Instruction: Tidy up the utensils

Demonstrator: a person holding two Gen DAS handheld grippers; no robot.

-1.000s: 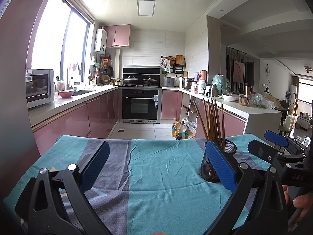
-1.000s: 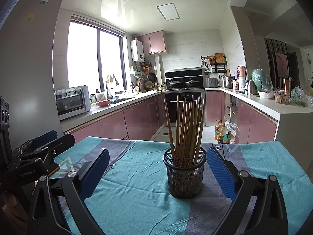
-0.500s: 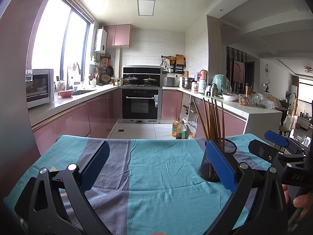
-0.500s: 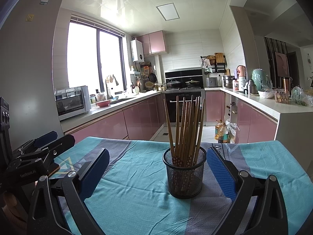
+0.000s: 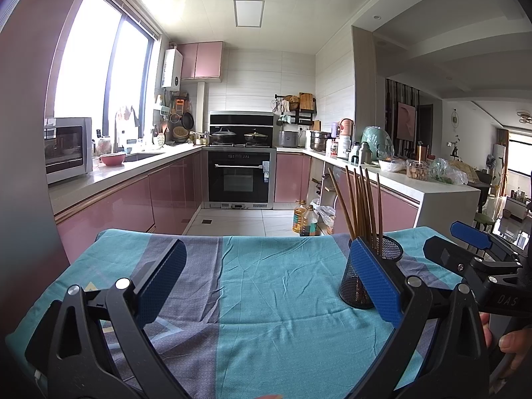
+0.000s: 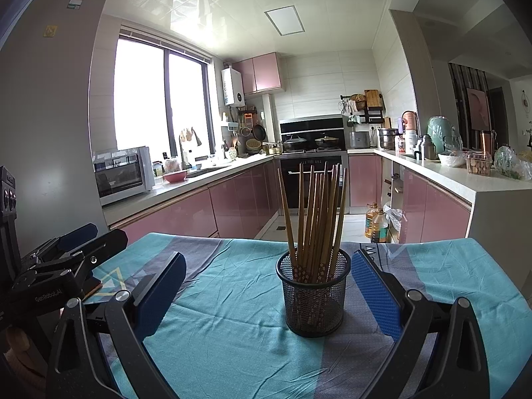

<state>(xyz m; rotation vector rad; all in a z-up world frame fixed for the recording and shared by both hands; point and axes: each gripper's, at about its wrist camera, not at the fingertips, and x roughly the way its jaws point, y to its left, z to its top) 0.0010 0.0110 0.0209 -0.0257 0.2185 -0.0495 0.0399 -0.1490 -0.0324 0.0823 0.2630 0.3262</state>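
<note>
A black mesh holder [image 6: 313, 295] stands upright on the teal and grey tablecloth [image 6: 232, 299], filled with several brown chopsticks [image 6: 316, 212]. My right gripper [image 6: 266, 291] is open, the holder just ahead between its blue pads, nearer the right one, not touched. In the left wrist view the same holder [image 5: 389, 252] sits partly behind the right pad. My left gripper [image 5: 266, 284] is open over bare cloth [image 5: 266, 282], nothing between its fingers. Each gripper shows in the other's view: the right gripper [image 5: 478, 249] at far right, the left gripper [image 6: 66, 252] at far left.
Pink kitchen cabinets [image 5: 133, 206] and an oven [image 5: 241, 179] lie beyond the table's far edge. A white counter [image 6: 465, 179] with jars and bags runs along the right. Oil bottles [image 6: 375, 224] stand on the floor. A hand [image 5: 512, 345] holds the right gripper's handle.
</note>
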